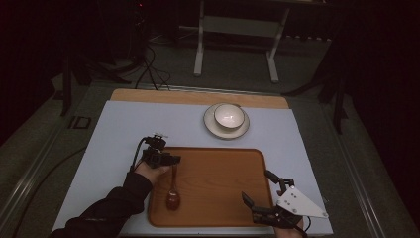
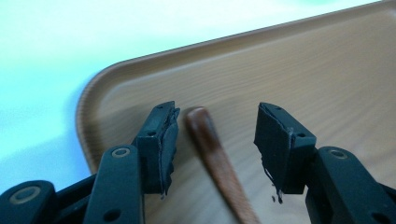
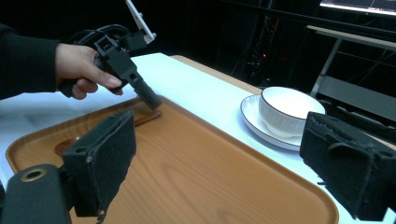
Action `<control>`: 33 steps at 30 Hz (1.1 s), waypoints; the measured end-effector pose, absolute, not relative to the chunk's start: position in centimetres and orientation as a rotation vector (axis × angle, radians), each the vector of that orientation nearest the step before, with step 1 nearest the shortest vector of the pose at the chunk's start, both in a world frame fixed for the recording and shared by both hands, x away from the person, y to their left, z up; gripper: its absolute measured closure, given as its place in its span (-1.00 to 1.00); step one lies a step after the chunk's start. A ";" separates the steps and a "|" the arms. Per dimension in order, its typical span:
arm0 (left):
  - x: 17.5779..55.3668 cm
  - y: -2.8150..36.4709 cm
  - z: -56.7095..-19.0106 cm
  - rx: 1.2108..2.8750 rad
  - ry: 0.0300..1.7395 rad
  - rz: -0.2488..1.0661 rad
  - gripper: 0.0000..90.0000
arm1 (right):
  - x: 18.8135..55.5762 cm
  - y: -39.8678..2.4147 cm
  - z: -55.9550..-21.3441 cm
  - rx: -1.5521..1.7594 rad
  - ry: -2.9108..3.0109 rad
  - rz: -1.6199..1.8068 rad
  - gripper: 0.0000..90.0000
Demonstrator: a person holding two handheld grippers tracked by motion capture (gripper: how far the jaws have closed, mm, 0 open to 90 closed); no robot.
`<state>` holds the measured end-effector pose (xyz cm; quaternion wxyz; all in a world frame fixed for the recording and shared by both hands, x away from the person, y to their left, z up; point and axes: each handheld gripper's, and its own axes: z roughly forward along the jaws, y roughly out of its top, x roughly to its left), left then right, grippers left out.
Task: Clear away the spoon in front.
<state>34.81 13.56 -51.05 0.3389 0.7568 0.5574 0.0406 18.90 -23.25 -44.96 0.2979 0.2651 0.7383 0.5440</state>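
Note:
A brown wooden spoon (image 1: 173, 191) lies on the wooden tray (image 1: 218, 168), near its left side, with the bowl end toward me. My left gripper (image 1: 174, 161) points down at the tip of the spoon's handle (image 2: 212, 149). Its jaws stand open on either side of the handle, and neither pad touches it. From the right gripper view, the left gripper (image 3: 152, 100) has its tips down at the handle (image 3: 147, 117). My right gripper (image 1: 256, 185) hovers open over the tray's front right corner with nothing between its jaws.
A white bowl (image 1: 228, 116) sits on a white plate (image 1: 218, 131) behind the tray, on the pale mat (image 1: 124, 124). The tray's raised rim (image 2: 93, 93) curves close to the left gripper. Past the table's far edge stands a white frame (image 1: 200, 44).

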 end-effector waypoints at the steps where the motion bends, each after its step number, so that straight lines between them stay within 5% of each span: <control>1: 34.6 13.5 -50.6 1.977 1.425 0.076 0.06 | 18.9 -23.2 -45.0 0.705 1.962 1.445 -0.76; 14: 32.9 13.5 -47.3 1.958 1.293 0.078 -0.16 | 18.9 -23.3 -45.0 0.711 1.957 1.449 -0.76; 33: 28.8 15.4 -43.6 1.895 1.099 0.132 -0.16 | 19.0 -23.4 -45.1 0.721 1.950 1.444 -0.76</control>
